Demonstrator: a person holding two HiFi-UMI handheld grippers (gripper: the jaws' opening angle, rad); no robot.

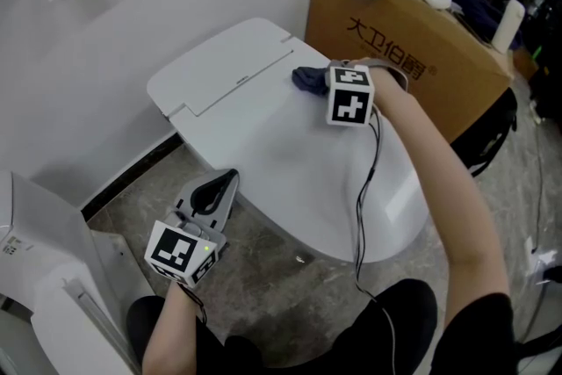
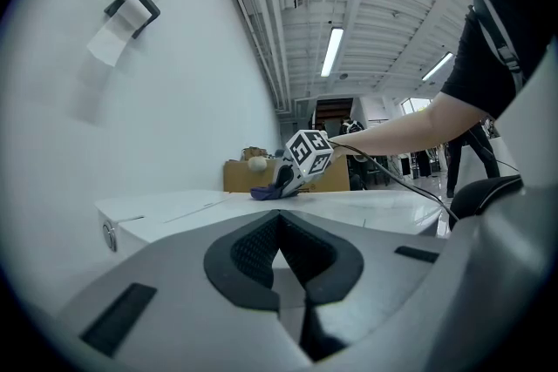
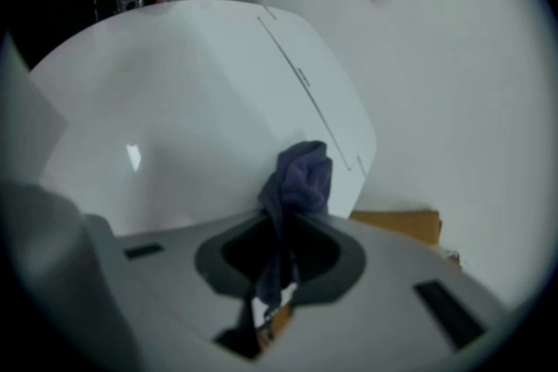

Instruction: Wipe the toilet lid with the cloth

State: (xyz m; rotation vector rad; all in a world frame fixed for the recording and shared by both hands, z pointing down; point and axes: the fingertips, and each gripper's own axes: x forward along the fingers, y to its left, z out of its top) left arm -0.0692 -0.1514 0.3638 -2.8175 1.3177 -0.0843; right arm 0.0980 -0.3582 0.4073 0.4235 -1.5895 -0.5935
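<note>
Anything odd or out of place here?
Nothing stands out. The right gripper holds the bunched cloth on the closed lid near its back edge; the left gripper, shut and empty, hangs beside it.

White wall (image 1: 105,39), mottled grey floor (image 1: 263,285), cardboard box (image 1: 413,57), ceiling strip lights (image 2: 331,52).

Cloth (image 1: 309,80) dark blue-purple; toilet lid (image 1: 290,162) white; cardboard box (image 1: 413,57) brown, dark print; left gripper (image 1: 226,182) grey, black-white marker squares.

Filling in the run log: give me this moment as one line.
step: wipe | right gripper: shut on cloth, cloth on toilet lid | left gripper: shut, empty, beside toilet
</note>
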